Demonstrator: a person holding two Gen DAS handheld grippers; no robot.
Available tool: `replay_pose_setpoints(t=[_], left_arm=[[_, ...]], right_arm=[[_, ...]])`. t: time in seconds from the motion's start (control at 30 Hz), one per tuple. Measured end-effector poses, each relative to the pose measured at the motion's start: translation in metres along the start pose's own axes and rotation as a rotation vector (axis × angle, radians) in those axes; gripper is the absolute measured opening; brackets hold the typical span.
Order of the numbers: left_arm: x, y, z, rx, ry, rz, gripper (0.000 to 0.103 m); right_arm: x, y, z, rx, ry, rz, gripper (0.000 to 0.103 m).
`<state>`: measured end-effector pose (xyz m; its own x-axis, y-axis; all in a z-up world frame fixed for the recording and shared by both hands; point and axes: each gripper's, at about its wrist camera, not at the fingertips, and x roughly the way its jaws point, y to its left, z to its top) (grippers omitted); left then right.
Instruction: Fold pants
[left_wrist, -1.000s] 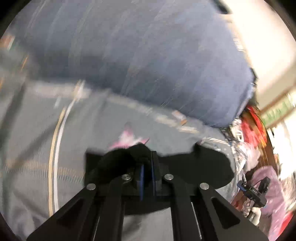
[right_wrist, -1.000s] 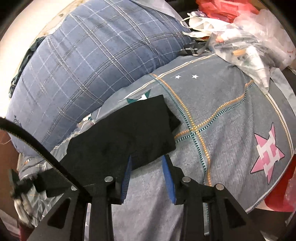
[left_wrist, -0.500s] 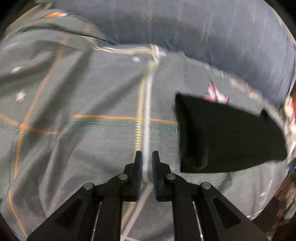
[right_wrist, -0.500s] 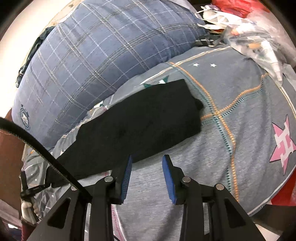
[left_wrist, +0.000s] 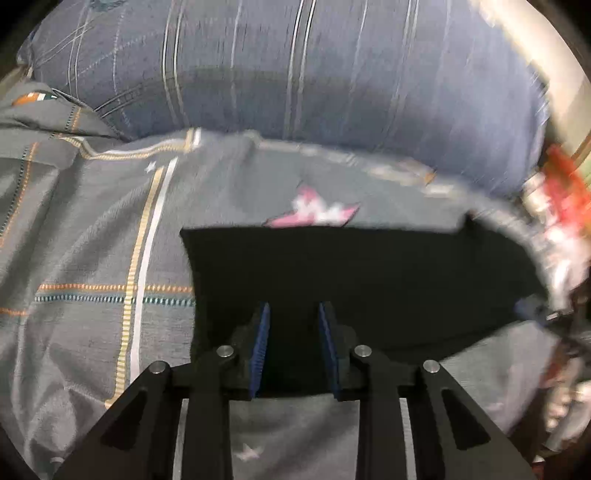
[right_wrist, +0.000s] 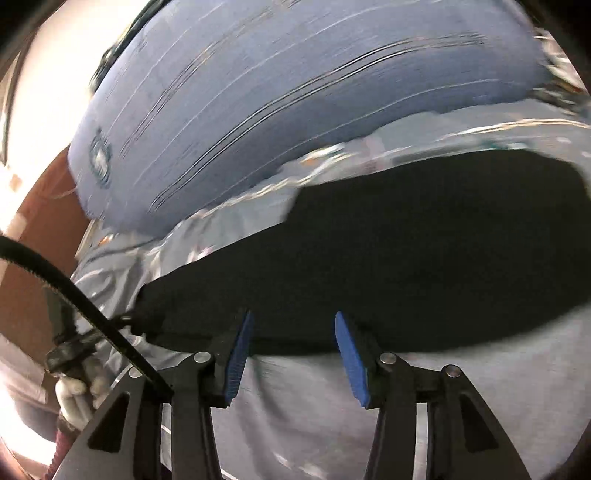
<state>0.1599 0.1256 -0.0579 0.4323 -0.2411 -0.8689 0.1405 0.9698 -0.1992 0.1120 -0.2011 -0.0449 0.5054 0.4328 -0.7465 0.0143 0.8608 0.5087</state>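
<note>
The black pants (left_wrist: 369, 280) lie folded lengthwise in a long flat band on the grey bedspread (left_wrist: 96, 236). In the left wrist view my left gripper (left_wrist: 293, 314) is open, its blue pads just over the near edge of the pants by their left end. In the right wrist view the pants (right_wrist: 406, 258) stretch across the middle. My right gripper (right_wrist: 293, 321) is open over their near edge, toward the end at the bed's side. Both views are motion blurred.
A big blue plaid pillow (left_wrist: 314, 74) lies right behind the pants, also in the right wrist view (right_wrist: 277, 92). A pink star print (left_wrist: 314, 214) shows on the bedspread. Red clutter (left_wrist: 565, 173) sits at the right. The bed edge and a cable (right_wrist: 74, 295) are at the left.
The left gripper let go of the pants, swung away left, then came back over their near edge and opened. The right gripper moved closer to the pants, staying open.
</note>
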Motion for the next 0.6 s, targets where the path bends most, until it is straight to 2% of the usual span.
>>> replay_pose_setpoints(t=[0.13, 0.2, 0.27, 0.33, 0.4, 0.5, 0.57, 0.6], left_arm=[[-0.002, -0.003, -0.006, 0.024, -0.023, 0.020, 0.028], [-0.004, -0.002, -0.009, 0.040, -0.028, 0.022, 0.028], [-0.003, 0.000, -0.011, 0.050, -0.037, 0.018, 0.029], [-0.003, 0.000, -0.012, 0.045, -0.039, 0.012, 0.029], [-0.002, 0.001, -0.012, 0.034, -0.042, 0.007, 0.029], [0.000, 0.001, -0.012, 0.025, -0.052, 0.008, 0.029], [0.001, 0.000, -0.013, 0.024, -0.060, 0.012, 0.030], [0.000, -0.001, -0.013, 0.024, -0.063, 0.013, 0.031]], right_arm=[[0.057, 0.017, -0.004, 0.007, 0.086, 0.071, 0.052], [0.057, 0.011, -0.006, 0.031, 0.060, 0.112, 0.052], [0.055, 0.000, -0.002, 0.055, 0.077, 0.157, 0.050], [0.043, -0.020, 0.004, 0.071, 0.048, 0.123, 0.050], [0.020, -0.057, 0.014, 0.124, -0.007, 0.074, 0.050], [-0.014, -0.128, 0.022, 0.276, -0.079, 0.084, 0.033], [-0.033, -0.168, 0.024, 0.353, -0.119, 0.083, 0.010], [-0.044, -0.190, 0.023, 0.400, -0.143, 0.084, 0.004]])
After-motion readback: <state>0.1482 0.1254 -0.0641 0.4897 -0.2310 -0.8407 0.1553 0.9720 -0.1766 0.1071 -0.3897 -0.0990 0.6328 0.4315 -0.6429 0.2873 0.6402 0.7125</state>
